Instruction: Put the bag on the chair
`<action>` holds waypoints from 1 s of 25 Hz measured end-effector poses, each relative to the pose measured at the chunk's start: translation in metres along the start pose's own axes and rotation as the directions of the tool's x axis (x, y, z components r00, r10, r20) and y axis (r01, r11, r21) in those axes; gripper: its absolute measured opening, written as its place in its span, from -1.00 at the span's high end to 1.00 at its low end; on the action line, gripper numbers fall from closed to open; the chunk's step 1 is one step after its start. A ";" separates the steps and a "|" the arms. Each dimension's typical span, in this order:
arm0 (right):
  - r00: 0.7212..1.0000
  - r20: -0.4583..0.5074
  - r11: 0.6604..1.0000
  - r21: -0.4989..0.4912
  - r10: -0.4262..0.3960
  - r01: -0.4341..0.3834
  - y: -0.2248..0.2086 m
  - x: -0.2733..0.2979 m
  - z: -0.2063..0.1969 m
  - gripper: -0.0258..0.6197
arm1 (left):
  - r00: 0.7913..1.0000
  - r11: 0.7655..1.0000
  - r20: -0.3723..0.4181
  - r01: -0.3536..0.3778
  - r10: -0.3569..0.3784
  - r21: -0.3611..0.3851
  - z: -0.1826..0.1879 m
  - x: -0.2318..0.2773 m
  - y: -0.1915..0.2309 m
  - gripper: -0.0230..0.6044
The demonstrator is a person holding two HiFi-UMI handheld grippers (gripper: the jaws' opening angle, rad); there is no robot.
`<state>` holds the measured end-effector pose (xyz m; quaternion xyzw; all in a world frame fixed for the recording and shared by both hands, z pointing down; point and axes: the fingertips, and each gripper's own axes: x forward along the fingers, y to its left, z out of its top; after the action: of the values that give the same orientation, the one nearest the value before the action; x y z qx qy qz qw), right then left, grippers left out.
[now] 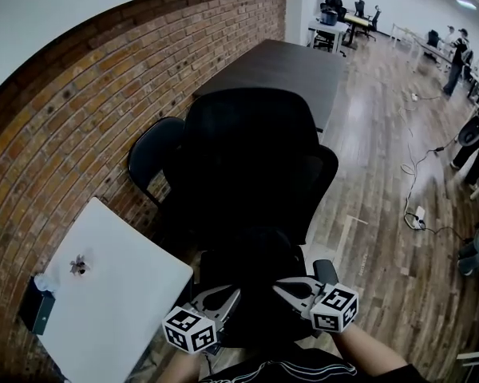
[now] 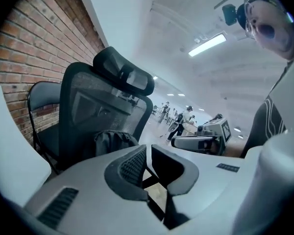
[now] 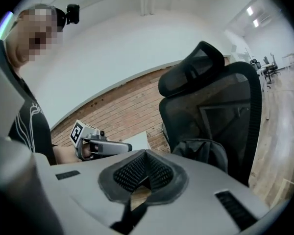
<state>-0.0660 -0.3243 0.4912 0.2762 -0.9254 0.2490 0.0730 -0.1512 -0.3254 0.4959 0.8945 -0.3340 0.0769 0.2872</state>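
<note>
A black mesh office chair (image 1: 251, 142) with a headrest stands in front of me. A dark bag (image 1: 251, 254) sits upright on its seat against the backrest. It shows as the bag (image 2: 112, 140) in the left gripper view and the bag (image 3: 201, 151) in the right gripper view. My left gripper (image 1: 233, 295) and right gripper (image 1: 281, 287) hover side by side at the seat's front edge, just short of the bag. In their own views the left gripper (image 2: 148, 151) and right gripper (image 3: 146, 153) are shut, with nothing between the jaws.
A white table (image 1: 104, 294) stands at my left beside the brick wall (image 1: 80, 110). A black folding chair (image 1: 156, 154) and a long dark table (image 1: 279, 70) stand behind the office chair. Cables and a power strip (image 1: 415, 214) lie on the wooden floor to the right.
</note>
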 end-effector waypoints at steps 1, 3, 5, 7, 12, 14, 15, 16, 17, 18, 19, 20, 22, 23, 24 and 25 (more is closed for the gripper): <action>1.000 0.014 1.000 -0.002 0.008 -0.007 0.011 -0.004 0.003 0.93 | 1.000 1.000 0.012 0.013 -0.012 -0.008 0.001 -0.007 -0.009 0.76; 0.999 0.038 1.000 0.000 0.012 -0.012 0.030 -0.013 0.007 0.93 | 0.999 0.999 0.039 0.035 -0.034 -0.012 0.005 -0.021 -0.025 0.78; 0.998 0.055 1.000 0.009 0.009 -0.009 0.047 -0.021 0.010 0.93 | 0.998 0.999 0.053 0.039 -0.039 0.001 0.008 -0.034 -0.038 0.78; 0.997 0.073 1.000 0.020 0.011 -0.013 0.063 -0.028 0.010 0.93 | 0.998 0.999 0.057 0.037 -0.038 0.016 0.009 -0.048 -0.049 0.79; 0.993 0.113 0.999 0.031 0.039 -0.043 0.101 -0.039 0.009 0.93 | 0.993 0.997 0.089 0.068 -0.072 0.042 0.010 -0.078 -0.080 0.79; 0.991 0.124 0.999 0.018 0.049 -0.051 0.114 -0.045 0.009 0.93 | 0.995 0.996 0.077 0.062 -0.067 0.071 0.006 -0.084 -0.090 0.79; 0.990 0.128 0.998 0.009 0.053 -0.054 0.120 -0.048 0.009 0.93 | 0.995 0.995 0.070 0.058 -0.064 0.085 0.003 -0.087 -0.095 0.79; 0.990 0.133 0.998 -0.002 0.056 -0.056 0.125 -0.050 0.009 0.93 | 0.996 0.994 0.066 0.056 -0.062 0.095 0.001 -0.089 -0.099 0.79; 0.989 0.138 0.998 -0.012 0.058 -0.057 0.129 -0.052 0.009 0.93 | 0.996 0.993 0.066 0.057 -0.063 0.101 0.000 -0.092 -0.103 0.79; 0.988 0.143 0.998 -0.022 0.059 -0.056 0.132 -0.054 0.009 0.93 | 0.996 0.993 0.068 0.059 -0.066 0.104 0.000 -0.094 -0.106 0.79; 0.988 0.146 0.998 -0.030 0.058 -0.054 0.134 -0.056 0.009 0.93 | 0.995 0.992 0.070 0.061 -0.069 0.106 0.000 -0.095 -0.109 0.79; 0.988 0.146 0.998 -0.037 0.056 -0.051 0.135 -0.057 0.008 0.93 | 0.995 0.992 0.073 0.063 -0.071 0.108 0.000 -0.096 -0.111 0.79; 0.988 0.146 0.998 -0.040 0.053 -0.048 0.137 -0.060 0.007 0.93 | 0.995 0.992 0.075 0.063 -0.072 0.113 0.001 -0.097 -0.115 0.79; 0.988 0.147 0.998 -0.038 0.053 -0.048 0.139 -0.061 0.006 0.93 | 0.995 0.991 0.073 0.062 -0.070 0.115 0.000 -0.097 -0.117 0.79; 0.988 0.147 0.998 -0.036 0.053 -0.048 0.140 -0.062 0.005 0.93 | 0.995 0.991 0.071 0.060 -0.068 0.116 -0.002 -0.098 -0.118 0.79; 0.988 0.148 0.998 -0.035 0.051 -0.047 0.141 -0.063 0.003 0.93 | 0.995 0.992 0.069 0.058 -0.066 0.116 -0.003 -0.098 -0.119 0.79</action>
<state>-0.0899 -0.1940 0.4119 0.2699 -0.9386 0.2150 0.0020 -0.1501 -0.1966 0.4114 0.9216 -0.3112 0.0544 0.2254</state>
